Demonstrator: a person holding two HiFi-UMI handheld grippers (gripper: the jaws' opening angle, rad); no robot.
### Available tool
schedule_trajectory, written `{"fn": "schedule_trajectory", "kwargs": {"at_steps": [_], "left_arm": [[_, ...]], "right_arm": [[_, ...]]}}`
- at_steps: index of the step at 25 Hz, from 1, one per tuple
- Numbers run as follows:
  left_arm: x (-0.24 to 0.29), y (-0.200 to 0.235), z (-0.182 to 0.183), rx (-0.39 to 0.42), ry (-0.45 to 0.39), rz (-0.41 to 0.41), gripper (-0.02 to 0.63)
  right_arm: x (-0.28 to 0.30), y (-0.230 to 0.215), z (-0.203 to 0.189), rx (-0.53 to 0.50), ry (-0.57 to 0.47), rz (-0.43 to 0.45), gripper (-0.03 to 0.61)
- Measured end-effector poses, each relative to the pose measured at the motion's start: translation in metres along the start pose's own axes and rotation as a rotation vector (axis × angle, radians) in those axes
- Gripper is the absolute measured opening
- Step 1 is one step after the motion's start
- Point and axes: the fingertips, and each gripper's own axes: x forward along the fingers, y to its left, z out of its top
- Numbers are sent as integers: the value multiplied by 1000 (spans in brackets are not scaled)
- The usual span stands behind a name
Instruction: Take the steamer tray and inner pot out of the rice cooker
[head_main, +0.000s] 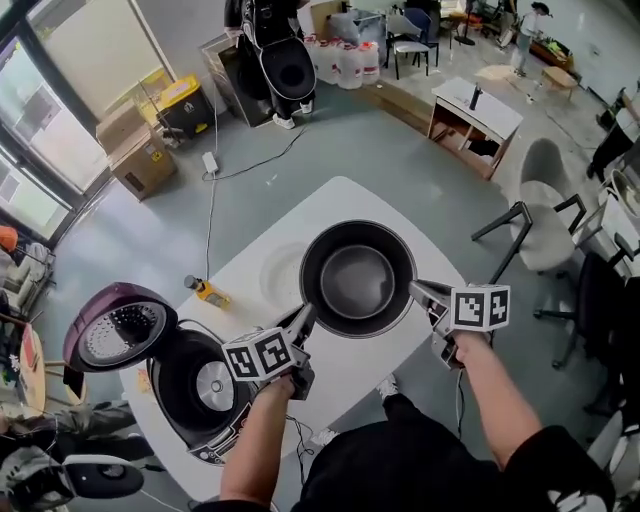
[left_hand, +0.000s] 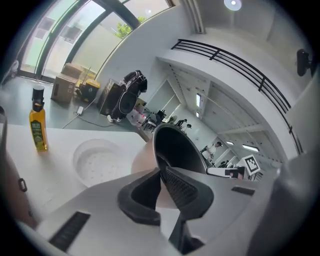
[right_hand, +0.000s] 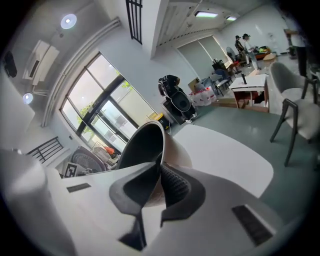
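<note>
Standing open at the left edge of the table (head_main: 340, 200), the cooker (head_main: 195, 385) has its lid (head_main: 115, 335) tipped back and its well bare, so both parts look to be out already. Beyond it a bottle (head_main: 205, 292) stands upright, clear of the work. Next comes the tray (head_main: 283, 275), a white perforated dish lying flat on the table, apart from the cooker.

Your left gripper (head_main: 306, 318) has its jaws closed on the near-left rim of the pot (head_main: 357, 280), one pad inside the wall and one outside. The pot sits level over the table's middle, just right of the tray; whether its base touches the top cannot be told. Your right gripper (head_main: 417, 289) pinches the opposite rim the same way, jaws clamped on the thin wall.

The two-sided hold looks chosen to keep a wide pot with no handles from tipping, and the spot beside the tray keeps it clear of the cooker. What remains, on this reading, is to set it down and let go.
</note>
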Motion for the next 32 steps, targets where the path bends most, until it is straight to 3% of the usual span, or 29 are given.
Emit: {"fn": "schedule_trajectory", "kwargs": {"at_steps": [11, 22, 26, 32], "left_arm": [[65, 18, -50, -4, 141, 31, 37], [87, 26, -70, -43, 190, 32, 43], [86, 28, -65, -9, 168, 39, 63], [60, 23, -32, 88, 38, 100, 239]], "right_arm": [[3, -76, -41, 126, 53, -96, 28], [13, -104, -60, 208, 69, -112, 31], [13, -104, -57, 119, 64, -155, 50], [1, -90, -27, -107, -11, -250, 113]]}}
